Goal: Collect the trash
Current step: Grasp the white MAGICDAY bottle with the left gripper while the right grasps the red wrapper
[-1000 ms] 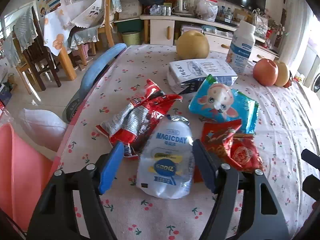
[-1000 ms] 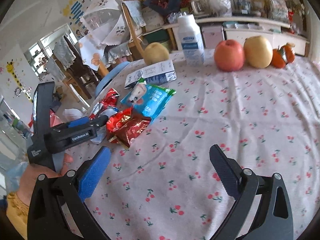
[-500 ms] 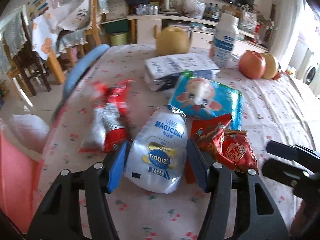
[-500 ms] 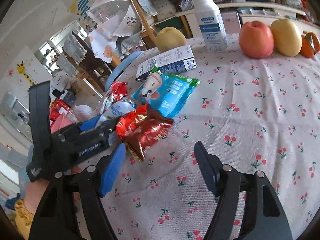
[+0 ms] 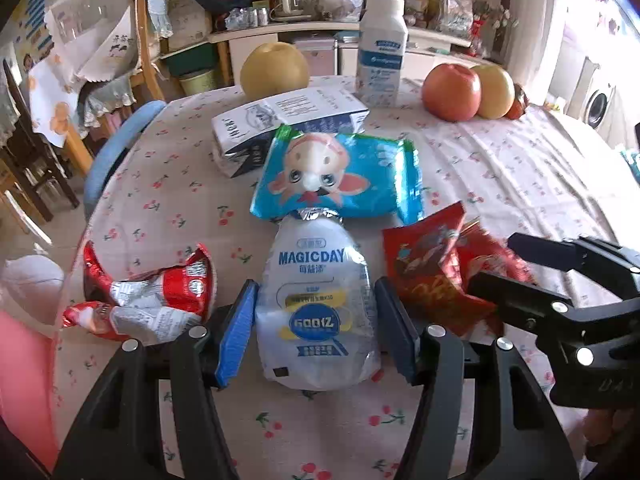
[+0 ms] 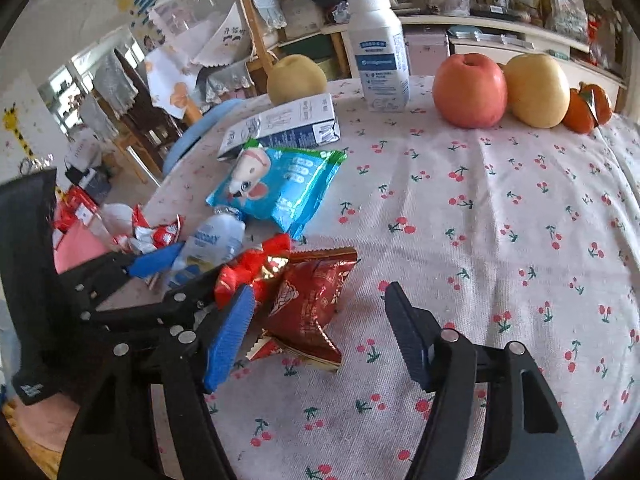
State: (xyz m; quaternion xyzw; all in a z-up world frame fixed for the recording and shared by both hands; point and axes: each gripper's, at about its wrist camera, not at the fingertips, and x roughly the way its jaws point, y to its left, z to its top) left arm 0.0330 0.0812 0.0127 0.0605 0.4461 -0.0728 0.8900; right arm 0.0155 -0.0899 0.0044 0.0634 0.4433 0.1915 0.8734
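Four pieces of trash lie near the desk's left edge: one white pouch (image 5: 318, 308), one dark red wrapper (image 6: 310, 304) just right of it, one blue snack bag (image 5: 340, 178) behind both, and one crumpled red-and-white wrapper (image 5: 148, 296) closest to the left edge. Behind the blue bag lies one flattened carton (image 5: 288, 124). Along the far edge stand one white bottle (image 5: 382, 56) and five fruits: one pear (image 5: 274, 70) left of the bottle, and right of it one red apple (image 6: 468, 90), one yellow pear (image 6: 536, 90) and two small orange fruits (image 6: 588, 106).

The left gripper (image 5: 316, 334) has its fingers half open around the pouch, both pads pressing its sides. The right gripper (image 6: 318, 330) has its fingers half open, the dark red wrapper between them; the left pad touches the wrapper's crumpled end, the right pad stands clear of it.

The desk (image 6: 500, 240) right of the trash is bare cloth. Past the left edge sits a blue chair back (image 5: 116, 152).
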